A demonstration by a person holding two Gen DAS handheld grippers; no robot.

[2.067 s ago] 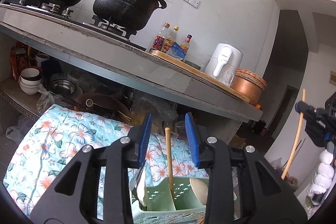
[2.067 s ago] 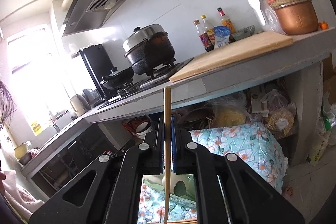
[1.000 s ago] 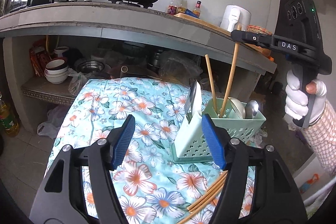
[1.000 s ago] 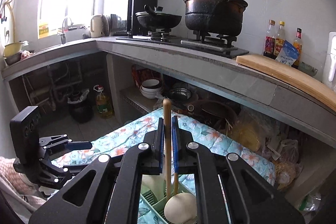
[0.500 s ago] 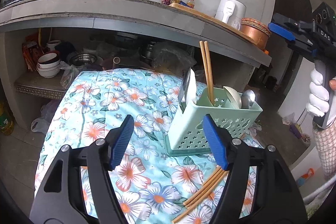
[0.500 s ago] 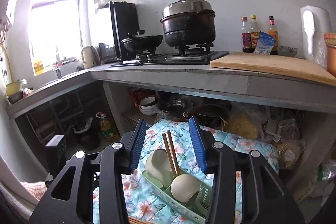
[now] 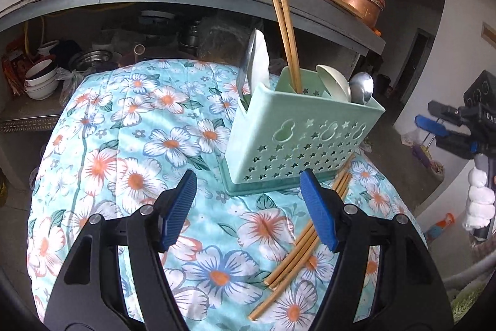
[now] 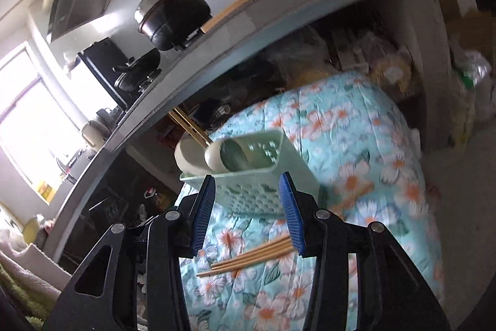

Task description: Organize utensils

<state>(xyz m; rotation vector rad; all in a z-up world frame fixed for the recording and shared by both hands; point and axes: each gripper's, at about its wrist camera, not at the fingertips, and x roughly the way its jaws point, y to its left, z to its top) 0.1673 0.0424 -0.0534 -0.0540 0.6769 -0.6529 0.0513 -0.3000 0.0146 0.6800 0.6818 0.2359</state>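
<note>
Caddy [image 7: 302, 131] stands on floral cloth [image 7: 130, 145], two chopsticks [image 7: 286, 36] upright in its middle slot, spoons at either end. Loose chopsticks [image 7: 297, 247] lie at its 5 o'clock. Left tool [image 7: 248, 210] released, empty. Right tool [image 8: 246, 213], jaws just opened, empty, nothing between them.

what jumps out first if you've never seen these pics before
The mint green utensil caddy stands on a bright floral cloth, with two chopsticks sticking up from its middle section and spoons beside them. A loose bundle of chopsticks lies on the cloth just in front of it. The left tool frames the view, open and empty.
</note>
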